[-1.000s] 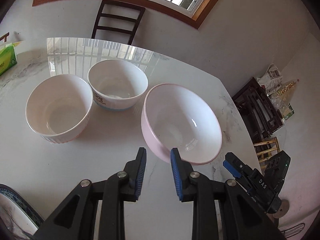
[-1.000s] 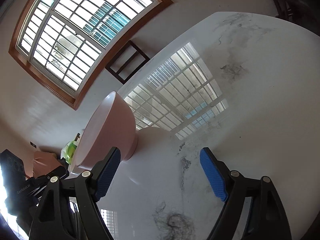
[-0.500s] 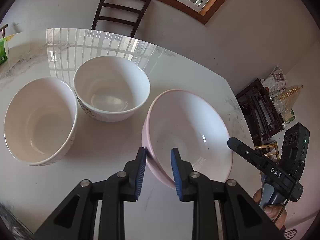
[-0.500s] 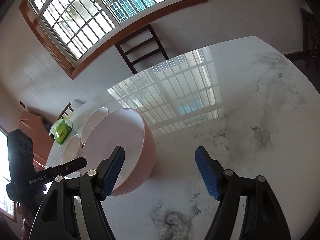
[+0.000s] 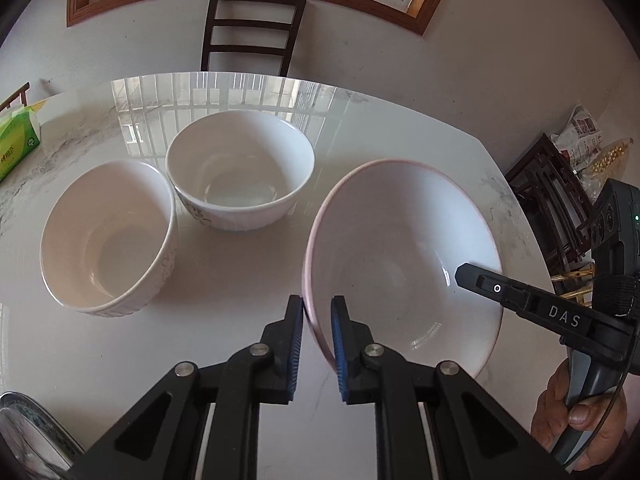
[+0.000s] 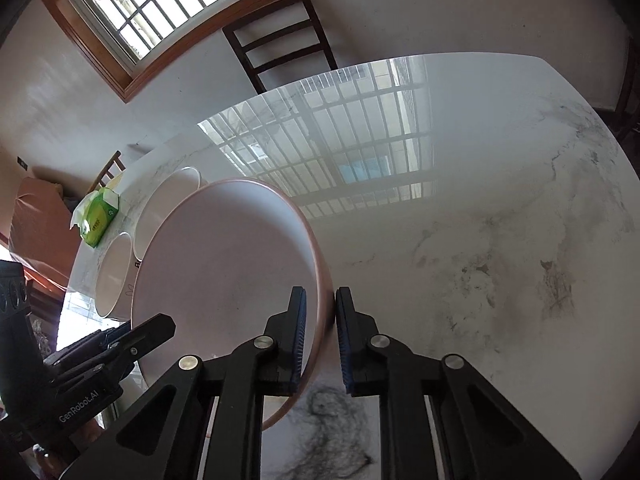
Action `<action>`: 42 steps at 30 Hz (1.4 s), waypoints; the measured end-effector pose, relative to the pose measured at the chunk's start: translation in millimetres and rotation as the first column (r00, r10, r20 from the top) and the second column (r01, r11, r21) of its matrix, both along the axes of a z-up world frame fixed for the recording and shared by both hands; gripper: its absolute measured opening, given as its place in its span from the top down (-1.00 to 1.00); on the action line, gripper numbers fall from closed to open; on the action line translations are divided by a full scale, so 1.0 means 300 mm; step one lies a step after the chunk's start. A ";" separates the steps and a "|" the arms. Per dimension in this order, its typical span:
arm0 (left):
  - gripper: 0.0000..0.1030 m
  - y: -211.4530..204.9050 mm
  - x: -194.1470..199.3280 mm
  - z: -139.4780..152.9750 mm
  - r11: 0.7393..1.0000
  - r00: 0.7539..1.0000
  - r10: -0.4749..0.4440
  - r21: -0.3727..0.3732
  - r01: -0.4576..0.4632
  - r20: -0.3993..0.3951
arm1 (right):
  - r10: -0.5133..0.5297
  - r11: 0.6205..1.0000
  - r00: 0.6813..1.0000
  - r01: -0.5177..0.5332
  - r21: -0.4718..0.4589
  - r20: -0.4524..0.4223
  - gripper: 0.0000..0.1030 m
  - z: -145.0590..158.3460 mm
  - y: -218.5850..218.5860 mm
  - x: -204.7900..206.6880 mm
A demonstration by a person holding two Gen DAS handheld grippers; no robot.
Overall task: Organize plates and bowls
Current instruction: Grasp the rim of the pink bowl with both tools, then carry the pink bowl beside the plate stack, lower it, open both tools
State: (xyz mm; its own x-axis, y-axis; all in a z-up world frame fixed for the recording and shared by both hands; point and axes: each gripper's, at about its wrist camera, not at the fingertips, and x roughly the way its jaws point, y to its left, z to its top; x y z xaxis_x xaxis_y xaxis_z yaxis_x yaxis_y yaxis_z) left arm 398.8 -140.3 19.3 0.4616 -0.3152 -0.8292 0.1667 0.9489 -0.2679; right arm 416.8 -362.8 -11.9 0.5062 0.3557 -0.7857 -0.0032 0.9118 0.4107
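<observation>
Pink bowl (image 5: 404,252) is now pinched at both rims: left gripper (image 5: 316,334) is closing on it, and right gripper (image 6: 320,332), wide before, is clamped. Lifting looks ready.

both tongs, left (image 5: 316,322) and right (image 6: 320,320), moved in and clamped opposite rims of the pink bowl (image 5: 404,264), now tilted

Three bowls: one pink bowl (image 5: 404,264) and two white bowls (image 5: 240,172) (image 5: 106,236). One tissue pack (image 5: 16,142). One chair (image 5: 252,32).
</observation>
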 end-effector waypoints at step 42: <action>0.75 0.348 -0.696 0.038 0.996 0.999 0.014 0.086 -0.011 -0.031 | 0.260 0.963 0.941 -0.235 0.133 -0.218 0.66 -0.033 0.338 -0.619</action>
